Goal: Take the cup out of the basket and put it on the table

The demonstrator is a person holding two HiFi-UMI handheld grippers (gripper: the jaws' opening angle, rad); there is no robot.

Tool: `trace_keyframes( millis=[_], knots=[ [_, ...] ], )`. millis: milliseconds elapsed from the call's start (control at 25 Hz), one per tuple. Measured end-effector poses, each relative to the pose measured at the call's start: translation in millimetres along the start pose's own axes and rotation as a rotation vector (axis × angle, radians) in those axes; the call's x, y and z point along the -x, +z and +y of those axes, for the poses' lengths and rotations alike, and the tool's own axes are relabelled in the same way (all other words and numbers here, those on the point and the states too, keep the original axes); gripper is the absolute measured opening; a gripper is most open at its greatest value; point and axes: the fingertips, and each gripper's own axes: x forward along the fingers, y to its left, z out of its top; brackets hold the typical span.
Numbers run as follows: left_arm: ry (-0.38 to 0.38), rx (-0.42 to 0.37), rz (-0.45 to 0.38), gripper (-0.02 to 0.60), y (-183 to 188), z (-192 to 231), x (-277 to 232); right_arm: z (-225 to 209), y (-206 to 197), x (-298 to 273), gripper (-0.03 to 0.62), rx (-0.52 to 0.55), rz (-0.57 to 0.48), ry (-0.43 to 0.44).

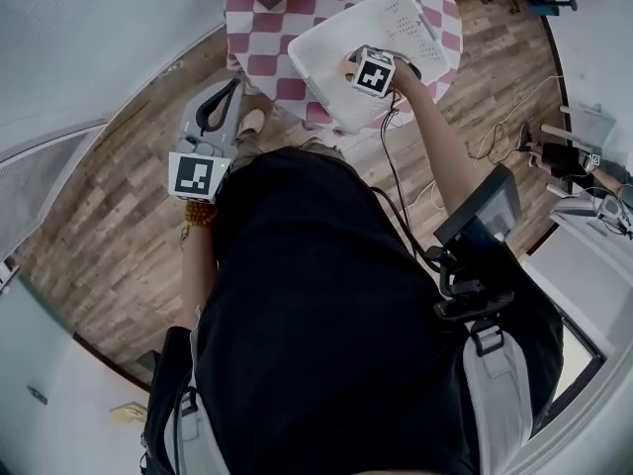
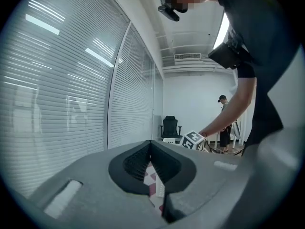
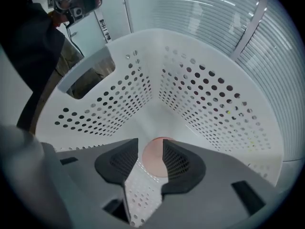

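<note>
Step in hand: the reach-in, grasp not yet made. R gripper (image 3: 151, 146) points down into the white basket (image 3: 205, 94) w/ jaws spread wide and nothing pinched. The cup (image 3: 155, 157) shows as a pink round on the basket floor just past the tips, centred in the gap btw the two jaws, w/ perforated basket sides close around the tool. The jaws don't look to be pressing on it. L gripper (image 2: 150, 149) is clenched on nothing, held well off to the side, away from the basket. Next, by my read: sink a bit so the jaws flank the cup, squeeze, lift straight up clear of the basket edge, then over to the checkered table (image 1: 259, 38) beside it.
</note>
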Motion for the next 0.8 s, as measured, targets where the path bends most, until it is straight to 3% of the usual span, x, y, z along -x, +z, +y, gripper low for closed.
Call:
trace_keyframes(
  millis=[120,280,640,800],
  knots=[
    [0.017,-0.002,0.008,0.006,-0.5,5.1,9.6,2.0,1.2,-11.8,0.166,-0.021,0.058,0.049],
    [0.047,0.008,0.006,0.006,-28.1,29.1,17.1,-9.8,-9.1,-50.8,0.164,-0.078,0.165,0.044],
    [0.042,0.02,0.008,0.006,-48.1,47.8,27.5,-5.5,-9.3,-97.6,0.156,-0.348,0.117,0.166],
    [0.044,0.022,0.01,0.006,-46.9,53.2,29.2,-5.6,-9.1,-101.0,0.133,-0.359,0.129,0.148]
  ],
)
